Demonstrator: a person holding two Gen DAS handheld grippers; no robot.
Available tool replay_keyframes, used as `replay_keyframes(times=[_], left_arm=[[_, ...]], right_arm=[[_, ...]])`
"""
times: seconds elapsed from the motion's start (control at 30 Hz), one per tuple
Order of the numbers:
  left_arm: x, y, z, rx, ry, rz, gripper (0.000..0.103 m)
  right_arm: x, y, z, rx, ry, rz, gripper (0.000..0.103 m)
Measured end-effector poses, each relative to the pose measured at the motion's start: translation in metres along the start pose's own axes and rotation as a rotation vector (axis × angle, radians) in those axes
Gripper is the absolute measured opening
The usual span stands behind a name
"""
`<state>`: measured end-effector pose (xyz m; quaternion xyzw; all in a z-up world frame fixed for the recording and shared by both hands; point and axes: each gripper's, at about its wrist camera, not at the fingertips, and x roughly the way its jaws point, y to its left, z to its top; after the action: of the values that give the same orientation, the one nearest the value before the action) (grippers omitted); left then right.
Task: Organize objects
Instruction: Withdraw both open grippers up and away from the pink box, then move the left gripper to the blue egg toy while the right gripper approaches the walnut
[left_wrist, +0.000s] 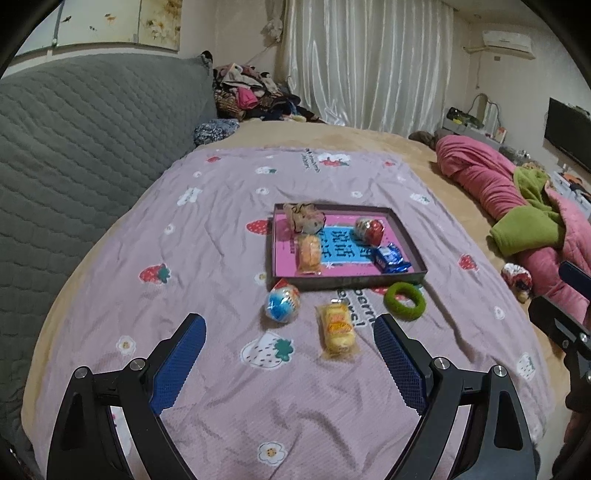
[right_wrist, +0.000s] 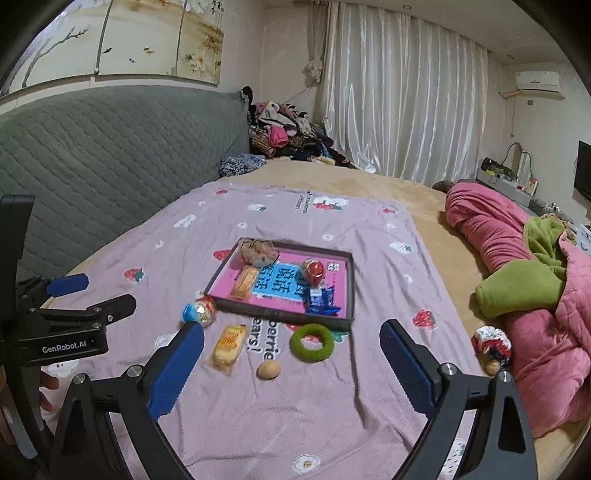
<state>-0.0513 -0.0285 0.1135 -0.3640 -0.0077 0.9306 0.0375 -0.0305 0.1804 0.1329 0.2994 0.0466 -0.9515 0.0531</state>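
Your left gripper (left_wrist: 290, 338) stands wide open with nothing between its blue pads, low in the frame over the strawberry-print sheet (left_wrist: 207, 229) on the bed. Your right gripper (right_wrist: 291, 349) is likewise spread open and empty.

The shallow box tray (left_wrist: 406, 236), at the middle of both views, already holds four things: a small plush toy (left_wrist: 304, 219) in its upper left corner, an orange snack packet (left_wrist: 309, 254) below that, a red-and-silver foil ball (left_wrist: 369, 230) toward the right, and a blue wrapped snack (left_wrist: 391, 258) at the lower right corner.

By the look of it you are roughly halfway. Still loose on the sheet in front of the tray are a blue-and-white foil ball (left_wrist: 282, 304) just off its lower left corner, a yellow snack packet (left_wrist: 338, 328) below the tray, a green fuzzy ring (left_wrist: 404, 301) near its lower right corner, and a small tan egg-shaped piece (right_wrist: 268, 369) that shows only in the right wrist view. A patterned scrunchie (right_wrist: 493, 343) lies at the right by the pink blanket (right_wrist: 491, 225); whether it belongs to the job, you cannot tell from here.
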Motion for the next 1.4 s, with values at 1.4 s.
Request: replay_keyframes(times=[1.4], left_arm=[[0.100, 0.014, -0.053, 0.029, 0.132, -0.019, 0.093]], right_arm=[[0.109, 0.030, -0.077, -0.031, 0.193, -0.008, 0.097]])
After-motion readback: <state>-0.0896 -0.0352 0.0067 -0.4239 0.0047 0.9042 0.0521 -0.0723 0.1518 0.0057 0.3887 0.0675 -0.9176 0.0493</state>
